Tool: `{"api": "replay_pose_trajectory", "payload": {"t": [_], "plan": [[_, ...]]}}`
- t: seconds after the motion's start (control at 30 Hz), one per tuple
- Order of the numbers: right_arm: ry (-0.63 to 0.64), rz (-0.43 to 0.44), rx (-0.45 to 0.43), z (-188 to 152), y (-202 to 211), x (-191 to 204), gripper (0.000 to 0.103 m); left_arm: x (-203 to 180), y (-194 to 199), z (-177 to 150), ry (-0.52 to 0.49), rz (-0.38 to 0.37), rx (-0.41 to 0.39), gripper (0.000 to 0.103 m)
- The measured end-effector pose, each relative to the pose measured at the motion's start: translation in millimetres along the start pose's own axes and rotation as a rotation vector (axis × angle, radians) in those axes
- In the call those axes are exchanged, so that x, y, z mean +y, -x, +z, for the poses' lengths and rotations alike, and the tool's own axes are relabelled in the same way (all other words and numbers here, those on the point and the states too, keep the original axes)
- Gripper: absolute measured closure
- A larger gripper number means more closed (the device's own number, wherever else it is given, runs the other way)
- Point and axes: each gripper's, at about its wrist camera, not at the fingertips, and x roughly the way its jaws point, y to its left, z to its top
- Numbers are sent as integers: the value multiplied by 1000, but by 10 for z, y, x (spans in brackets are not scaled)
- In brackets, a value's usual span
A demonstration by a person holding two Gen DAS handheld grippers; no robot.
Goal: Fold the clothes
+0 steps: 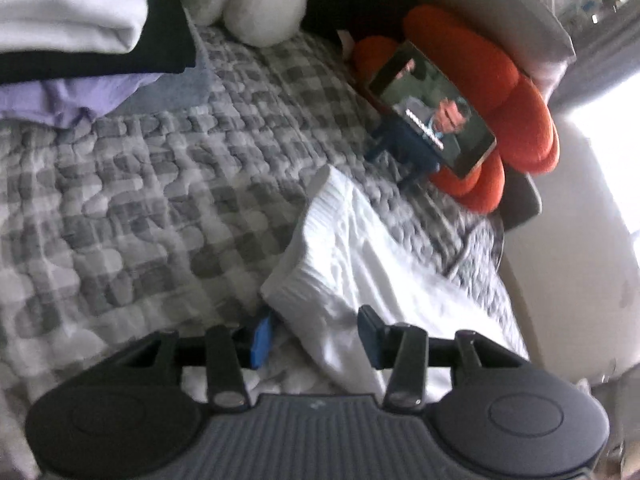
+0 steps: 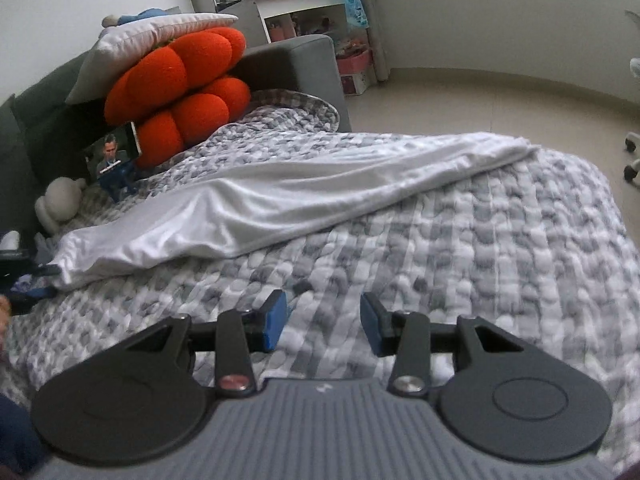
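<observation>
A white garment (image 1: 360, 248) lies in a long crumpled strip across the grey checked quilt (image 1: 140, 200). In the right wrist view the same garment (image 2: 280, 200) runs from the far right of the bed down to the left edge. My left gripper (image 1: 316, 334) stands open at its near end. A fold of the white cloth lies between the blue pads, which do not press on it. My right gripper (image 2: 324, 320) is open over bare quilt (image 2: 480, 260), a little in front of the garment, with nothing between its fingers.
Folded clothes are stacked at the top left: white (image 1: 72, 4), black (image 1: 168, 40), lavender (image 1: 60, 100). An orange cushion (image 2: 180, 80) props a lit phone (image 2: 114, 156) at the sofa's arm. A grey plush toy (image 2: 60, 200) sits nearby. Pale floor (image 2: 480, 92) lies beyond the bed.
</observation>
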Motion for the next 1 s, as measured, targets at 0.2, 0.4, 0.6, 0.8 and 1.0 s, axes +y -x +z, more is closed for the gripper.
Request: {"api": "replay_pose_trajectory", "payload": {"t": [0.2,0.4,0.6,0.8,1.0], "plan": [[-13,51,-11,-61,-42,51,58,44,-29,35,112,-11,-28,57],[14,123,-9,-12,-209,196,58,91,44,32,144,-48,-14,38],[48,171,14,-24,-428,399,58,31,-32,6,98,-54,-20,35],[70,187,26,-57,-517,524,58,55,-122,50,88,27,-47,89],[59,185,4,-7,-492,508,58,116,83,128,73,19,-143,93]]}}
